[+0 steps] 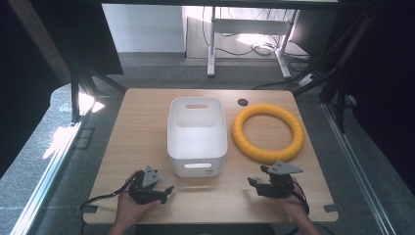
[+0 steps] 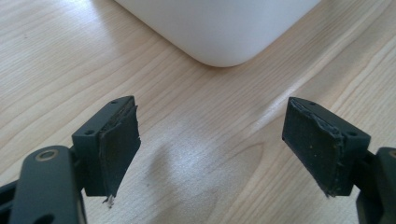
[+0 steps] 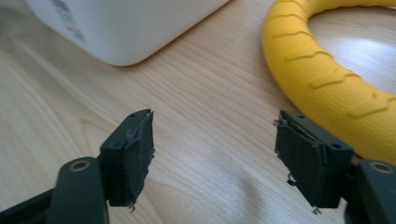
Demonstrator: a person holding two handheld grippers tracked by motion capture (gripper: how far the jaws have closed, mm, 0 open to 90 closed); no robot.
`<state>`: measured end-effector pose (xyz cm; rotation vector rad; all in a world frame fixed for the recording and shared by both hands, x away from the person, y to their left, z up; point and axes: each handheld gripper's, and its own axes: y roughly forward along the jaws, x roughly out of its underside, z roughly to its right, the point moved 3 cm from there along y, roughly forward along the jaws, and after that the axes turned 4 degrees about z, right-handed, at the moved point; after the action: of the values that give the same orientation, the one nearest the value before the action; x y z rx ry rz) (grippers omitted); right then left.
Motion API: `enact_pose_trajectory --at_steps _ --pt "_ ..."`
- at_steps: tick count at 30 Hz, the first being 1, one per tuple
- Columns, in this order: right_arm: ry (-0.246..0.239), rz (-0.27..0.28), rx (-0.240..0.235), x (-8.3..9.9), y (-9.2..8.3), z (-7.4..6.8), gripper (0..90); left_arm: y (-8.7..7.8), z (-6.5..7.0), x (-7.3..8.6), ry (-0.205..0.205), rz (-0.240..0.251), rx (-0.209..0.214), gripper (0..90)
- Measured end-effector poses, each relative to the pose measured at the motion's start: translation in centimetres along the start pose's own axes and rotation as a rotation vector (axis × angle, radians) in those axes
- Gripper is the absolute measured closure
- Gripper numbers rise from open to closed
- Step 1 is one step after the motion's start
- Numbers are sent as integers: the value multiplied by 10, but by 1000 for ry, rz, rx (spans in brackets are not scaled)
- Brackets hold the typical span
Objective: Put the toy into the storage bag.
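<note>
Wooden table [image 1: 147, 127] from the high view: white bin [image 1: 197, 137] sits mid-table w/ yellow ring [image 1: 268, 133] lying flat just beside it on the right. My left gripper [image 1: 164, 192] and right gripper [image 1: 257, 178] hang near the front edge, apart from both. Left gripper view: jaws spread wide, nothing btwn them, bin corner [image 2: 219, 32] ahead. Right gripper view: jaws also wide apart & empty, ring [image 3: 327, 70] close by the right-hand jaw, not touching as far as I can tell; bin [image 3: 126, 28] up left.
</note>
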<state>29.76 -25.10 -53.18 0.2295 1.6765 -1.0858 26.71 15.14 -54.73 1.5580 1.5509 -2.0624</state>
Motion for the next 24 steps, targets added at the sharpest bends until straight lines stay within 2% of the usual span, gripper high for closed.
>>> enact_pose_trajectory --at_steps 1,2,3,4,7,13,16,19,20,23,24 --pt "-7 -4 -12 0 0 0 298 0 0 0 0 1 2 191" --pt "-17 -19 -46 2 2 -2 299 2 1 1 6 -4 2 191" --pt "-17 -19 -46 2 2 -2 299 2 1 1 6 -4 2 191" --pt "-37 -41 -60 4 3 -5 295 2 1 2 12 -14 0 191" --pt "-50 -60 -74 4 1 -9 292 2 1 2 13 -13 -1 191" --pt "-62 -34 -76 -1 0 -9 274 -1 -3 0 12 -4 -28 191" --pt "-41 -40 -84 -1 1 -4 274 0 -4 -1 -2 2 -45 196" --pt "-11 -33 -102 -2 -1 0 259 0 -4 -3 -15 14 -28 211" --pt "-17 -44 -121 -5 -3 0 245 -1 -5 -3 -12 7 -40 210" --pt "-37 -44 -122 -9 -7 0 243 -3 -6 -4 -22 16 -31 210" --pt "-9 -26 -118 -15 -12 0 250 -4 -5 -4 -29 23 -23 208"
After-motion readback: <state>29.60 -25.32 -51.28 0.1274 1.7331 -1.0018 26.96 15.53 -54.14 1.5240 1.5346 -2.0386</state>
